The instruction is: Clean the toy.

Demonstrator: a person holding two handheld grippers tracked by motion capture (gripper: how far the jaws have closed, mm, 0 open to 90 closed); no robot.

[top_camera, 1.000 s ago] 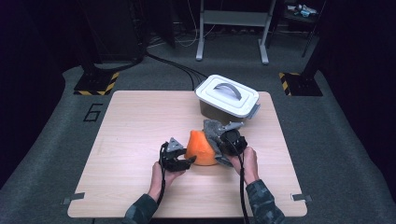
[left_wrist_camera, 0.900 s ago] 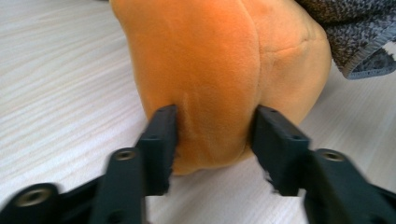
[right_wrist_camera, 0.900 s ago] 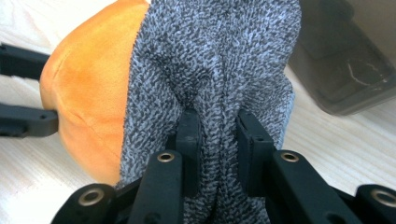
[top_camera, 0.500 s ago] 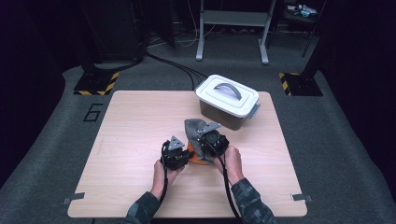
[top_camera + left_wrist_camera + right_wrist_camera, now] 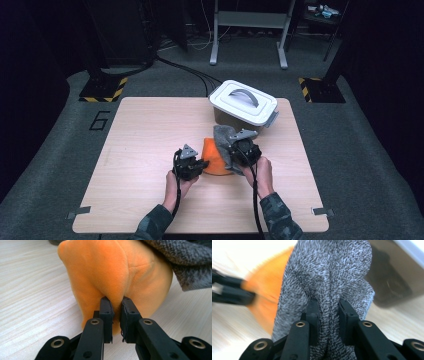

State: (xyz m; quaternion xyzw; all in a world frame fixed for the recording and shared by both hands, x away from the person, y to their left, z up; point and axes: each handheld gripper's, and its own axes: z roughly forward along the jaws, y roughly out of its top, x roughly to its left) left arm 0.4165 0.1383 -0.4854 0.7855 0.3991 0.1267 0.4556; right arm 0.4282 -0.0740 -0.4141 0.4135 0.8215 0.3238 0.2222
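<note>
Wooden table (image 5: 150,130) in dark room: left gripper (image 5: 116,312) has just closed, pinching an orange cloth (image 5: 105,272) fold at mid-table, right gripper (image 5: 328,315) clamps the grey cloth (image 5: 329,272) overlapping it; step looks like separating them, next likely pulling the grey one clear.

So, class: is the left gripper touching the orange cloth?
Touching. The left gripper view shows the left gripper with its jaws pinching a fold of the orange cloth.
</note>
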